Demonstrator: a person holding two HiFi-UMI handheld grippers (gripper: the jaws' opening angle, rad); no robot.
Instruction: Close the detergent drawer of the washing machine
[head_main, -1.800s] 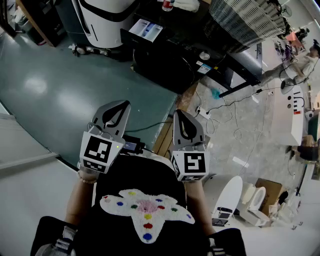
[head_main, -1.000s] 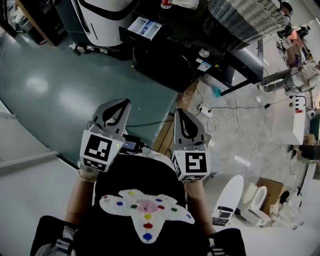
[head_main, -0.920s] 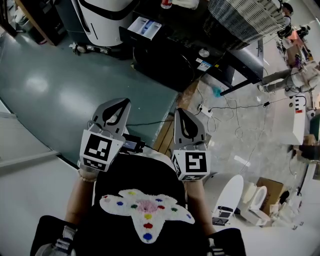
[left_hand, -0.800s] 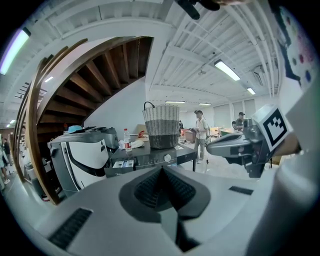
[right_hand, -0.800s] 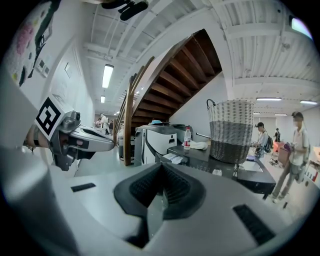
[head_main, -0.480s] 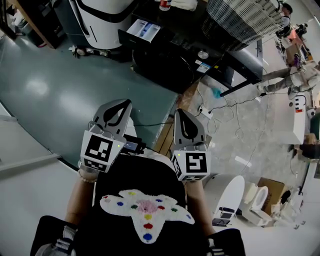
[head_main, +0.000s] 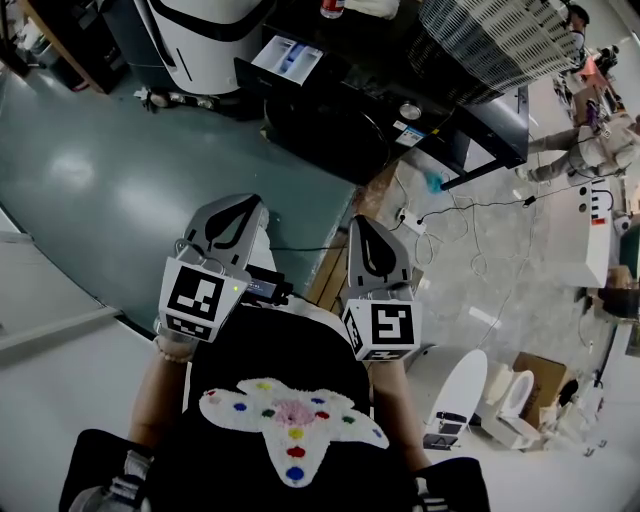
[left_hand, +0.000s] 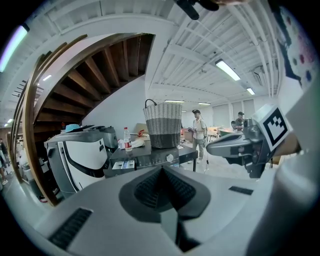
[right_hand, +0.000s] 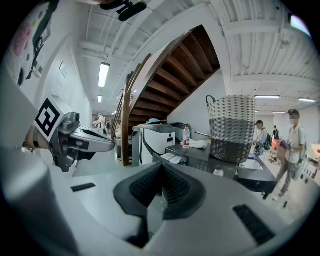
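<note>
The black washing machine (head_main: 350, 110) stands a good way ahead, and its detergent drawer (head_main: 283, 55) is pulled out, white with blue inside. Both gripper views show the same open drawer (left_hand: 123, 164) (right_hand: 169, 158) on the machine front. My left gripper (head_main: 243, 205) and right gripper (head_main: 361, 223) are held side by side close to the body, far short of the machine. Both point toward it. The left gripper (left_hand: 162, 169) is shut on nothing. The right gripper (right_hand: 161, 165) is likewise shut and empty.
A woven basket (head_main: 490, 40) and a plastic bottle (head_main: 335, 8) stand on the machine top. A white appliance (head_main: 200, 30) is to its left. Cables and a power strip (head_main: 410, 222) lie on the floor to the right. A person (left_hand: 199, 131) stands behind the machine.
Both grippers have edged slightly toward the machine and stay shut. The drawer is still pulled out.
</note>
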